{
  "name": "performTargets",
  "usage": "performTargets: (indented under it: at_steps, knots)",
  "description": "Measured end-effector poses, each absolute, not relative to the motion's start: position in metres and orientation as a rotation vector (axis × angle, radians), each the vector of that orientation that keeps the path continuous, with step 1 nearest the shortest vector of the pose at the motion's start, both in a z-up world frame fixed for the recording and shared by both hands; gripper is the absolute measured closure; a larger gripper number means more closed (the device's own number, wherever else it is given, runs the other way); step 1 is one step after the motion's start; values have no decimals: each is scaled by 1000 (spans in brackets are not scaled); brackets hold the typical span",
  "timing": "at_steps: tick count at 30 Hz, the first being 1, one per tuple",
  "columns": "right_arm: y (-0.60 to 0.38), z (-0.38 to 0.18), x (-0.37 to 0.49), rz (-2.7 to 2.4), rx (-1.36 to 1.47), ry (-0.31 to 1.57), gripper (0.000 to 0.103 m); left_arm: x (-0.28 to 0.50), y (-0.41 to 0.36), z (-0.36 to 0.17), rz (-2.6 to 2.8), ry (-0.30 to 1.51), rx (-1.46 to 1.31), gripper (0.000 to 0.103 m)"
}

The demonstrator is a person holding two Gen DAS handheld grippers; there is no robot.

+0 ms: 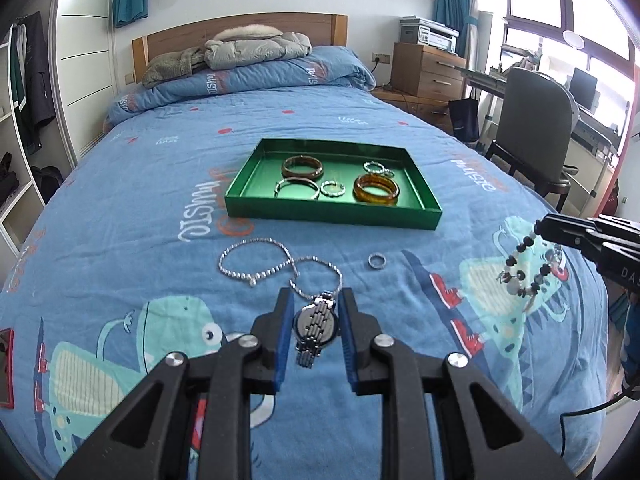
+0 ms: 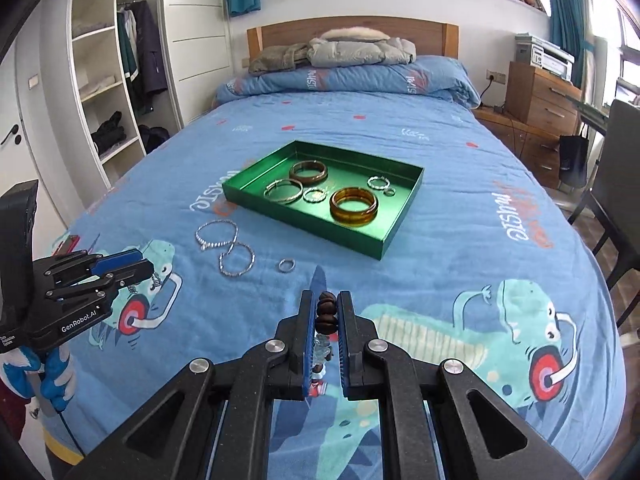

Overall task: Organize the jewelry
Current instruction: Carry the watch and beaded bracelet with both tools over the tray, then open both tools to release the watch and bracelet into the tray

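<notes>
A bedroom is seen, with a bed [image 1: 160, 200] under a soft blue cartoon-print quilt. In the left wrist view, the left gripper [image 1: 316, 320] is clamped on a silver watch [image 1: 316, 326], its jaws pressed to the round case, the metal link strap hanging lengthwise between them. The green tray [image 1: 332, 212], shallow and glossy, lies straight ahead of the jaws, its long side across the view; bangles are already inside. A pearl necklace [image 1: 248, 268] and a small ring [image 1: 376, 261] are left on the quilt between.

In the right wrist view, the right gripper [image 2: 325, 314] is closed on a beaded bracelet [image 2: 326, 316], dark round beads pinched, the rest dangling. The tray [image 2: 304, 220] is ahead, slightly left, set diagonally; both hands appear about equally near.
</notes>
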State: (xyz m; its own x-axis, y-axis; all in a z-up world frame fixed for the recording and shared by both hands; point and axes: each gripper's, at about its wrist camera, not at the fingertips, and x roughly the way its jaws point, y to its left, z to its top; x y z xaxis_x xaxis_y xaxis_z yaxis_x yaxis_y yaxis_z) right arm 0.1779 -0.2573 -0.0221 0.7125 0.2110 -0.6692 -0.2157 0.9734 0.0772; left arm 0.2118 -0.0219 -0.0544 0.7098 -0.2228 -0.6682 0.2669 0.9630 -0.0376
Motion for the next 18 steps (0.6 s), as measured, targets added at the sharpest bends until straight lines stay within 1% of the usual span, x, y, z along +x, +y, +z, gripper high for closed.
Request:
performTargets:
  at_steps: [5, 9, 14, 18]
  knots:
    - [-263, -2, 228, 219, -43, 706, 93, 274, -25, -25, -258, 717, 52, 82]
    - [-260, -1, 287, 216, -65, 710, 93, 338, -33, -22, -247, 744, 46, 82]
    - [-241, -17, 373, 230, -65, 736, 93, 412, -48, -53, -234, 824, 77, 82]
    - [-218, -35, 432, 257, -68, 757, 93, 452, -59, -87, -232, 884, 104, 82]
